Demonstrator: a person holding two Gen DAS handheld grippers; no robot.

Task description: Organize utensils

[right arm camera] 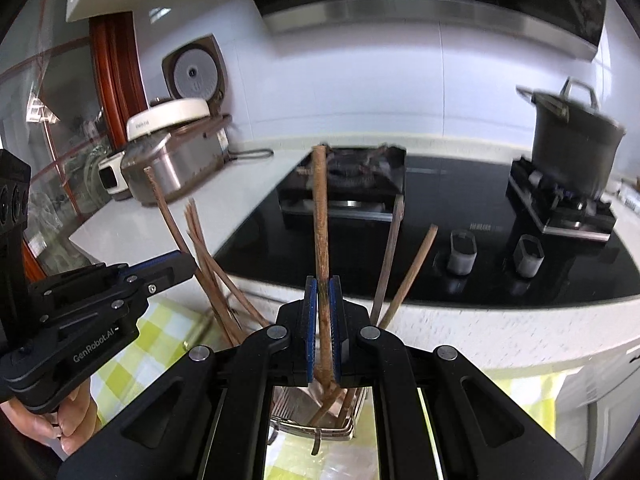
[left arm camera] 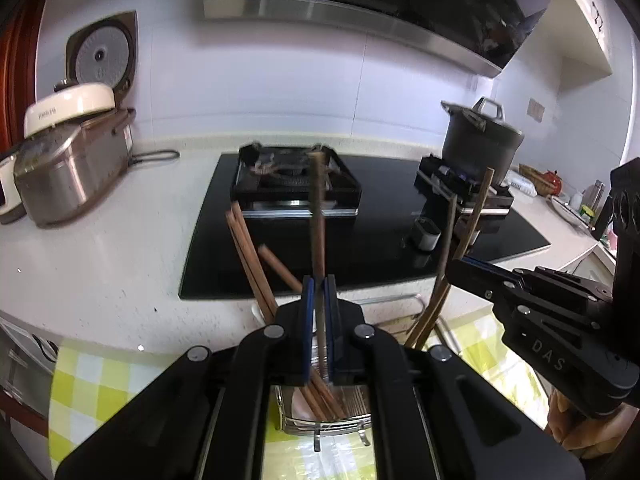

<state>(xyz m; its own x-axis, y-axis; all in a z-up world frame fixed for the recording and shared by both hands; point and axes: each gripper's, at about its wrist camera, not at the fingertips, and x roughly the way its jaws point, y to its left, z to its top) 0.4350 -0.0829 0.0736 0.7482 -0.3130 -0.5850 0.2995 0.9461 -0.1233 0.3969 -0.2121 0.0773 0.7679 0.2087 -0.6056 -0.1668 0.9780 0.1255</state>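
Two tools (left arm camera: 319,292) (right arm camera: 323,294), each clamped on a brown chopstick (left arm camera: 317,216) (right arm camera: 321,216).

Each view is taken from a gripper's own wrist, close above a metal holder (left arm camera: 326,412) at the frame's bottom, angled downward toward the black hob (left arm camera: 384,216) and white wall. The hob, the rice cooker (right arm camera: 176,160) and the dark pot (right arm camera: 576,140) are shared by both views.
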